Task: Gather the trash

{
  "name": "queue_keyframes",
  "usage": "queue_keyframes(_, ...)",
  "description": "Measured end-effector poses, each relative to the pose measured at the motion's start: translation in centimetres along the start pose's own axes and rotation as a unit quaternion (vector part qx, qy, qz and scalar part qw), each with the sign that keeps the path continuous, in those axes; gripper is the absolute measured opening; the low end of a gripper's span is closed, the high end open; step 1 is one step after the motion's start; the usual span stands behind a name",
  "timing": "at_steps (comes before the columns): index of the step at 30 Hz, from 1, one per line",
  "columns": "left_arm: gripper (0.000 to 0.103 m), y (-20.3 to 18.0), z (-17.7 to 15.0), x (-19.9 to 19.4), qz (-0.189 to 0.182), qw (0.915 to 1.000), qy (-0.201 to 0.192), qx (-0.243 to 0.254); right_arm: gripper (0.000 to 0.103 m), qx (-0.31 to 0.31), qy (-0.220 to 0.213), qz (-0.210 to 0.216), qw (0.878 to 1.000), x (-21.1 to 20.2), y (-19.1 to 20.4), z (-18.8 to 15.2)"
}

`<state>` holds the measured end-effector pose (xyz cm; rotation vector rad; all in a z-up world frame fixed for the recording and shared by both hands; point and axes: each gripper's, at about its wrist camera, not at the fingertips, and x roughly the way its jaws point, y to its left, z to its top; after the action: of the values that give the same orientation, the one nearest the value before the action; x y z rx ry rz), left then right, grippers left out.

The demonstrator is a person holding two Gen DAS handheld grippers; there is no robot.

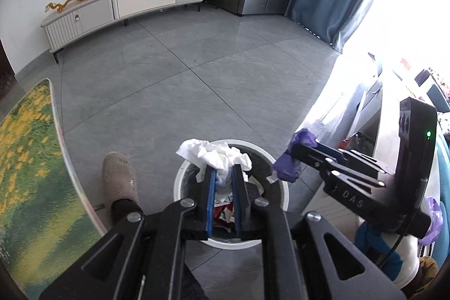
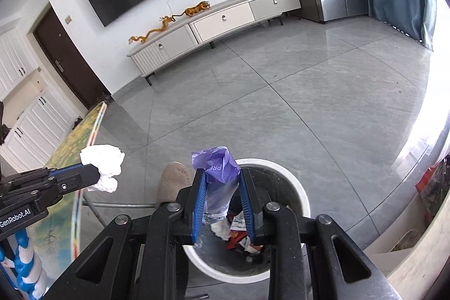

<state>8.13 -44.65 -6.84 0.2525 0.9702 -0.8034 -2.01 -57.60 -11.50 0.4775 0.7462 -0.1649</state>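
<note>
Left wrist view: left tongs (image 1: 224, 172) grip tissue (image 1: 216, 155), right tongs (image 2: 222, 179) grip wrapper (image 2: 218, 166) above bin (image 2: 301, 196); light pieces may drift past the rim.

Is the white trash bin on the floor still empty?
No: in the right wrist view the trash bin already holds crumpled wrappers and paper at its bottom.

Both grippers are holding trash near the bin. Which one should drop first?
Probably right. The right gripper holds the purple wrapper directly above the bin opening. The left gripper holds its tissue nearer the rim.
</note>
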Motion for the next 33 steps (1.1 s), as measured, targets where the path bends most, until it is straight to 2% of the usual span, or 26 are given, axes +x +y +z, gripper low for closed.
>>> queue_keyframes(3,0.013,-0.1,0.2,0.9,-0.015,0.9998,0.01,-0.01,0.025,-0.004,0.007,-0.008,1.0,0.8,0.2,0.1)
queue_keyframes(5,0.022,-0.1,0.2,1.3,-0.016,0.9997,0.014,-0.012,0.026,-0.003,0.011,-0.015,1.0,1.3,0.0,0.0)
queue_keyframes(7,0.036,0.1,0.2,1.4,-0.02,0.9996,0.011,-0.017,0.039,0.003,0.013,-0.017,1.0,1.6,-0.7,-0.1)
queue_keyframes(8,0.038,0.2,0.3,1.4,-0.021,0.9995,0.011,-0.02,0.041,0.006,0.014,-0.018,1.0,1.6,-0.8,-0.2)
queue_keyframes(13,0.039,0.9,0.2,1.4,-0.019,0.9993,0.013,-0.03,0.049,0.014,0.013,-0.019,1.0,1.1,-1.5,-0.4)
queue_keyframes(18,0.039,1.2,-0.3,0.6,-0.009,0.9992,0.01,-0.037,0.052,0.02,0.005,-0.016,1.0,-0.2,-1.5,-0.6)
queue_keyframes(22,0.039,1.5,-0.8,-1.3,0.021,0.9992,-0.009,-0.033,0.053,0.012,-0.003,-0.013,1.0,-1.4,-0.8,-0.8)
queue_keyframes(26,0.039,2.1,-1.5,-3.6,0.069,0.9967,-0.034,-0.027,0.055,-0.004,-0.012,-0.01,1.0,-2.8,0.6,-0.9)
queue_keyframes(32,0.04,4.0,-3.2,-7.9,0.137,0.9869,-0.076,-0.04,0.058,-0.04,-0.027,-0.002,0.999,-4.2,3.5,-0.7)
queue_keyframes(33,0.044,4.2,-3.4,-8.6,0.144,0.9854,-0.082,-0.041,0.059,-0.048,-0.029,-0.001,0.998,-4.4,4.2,-0.8)
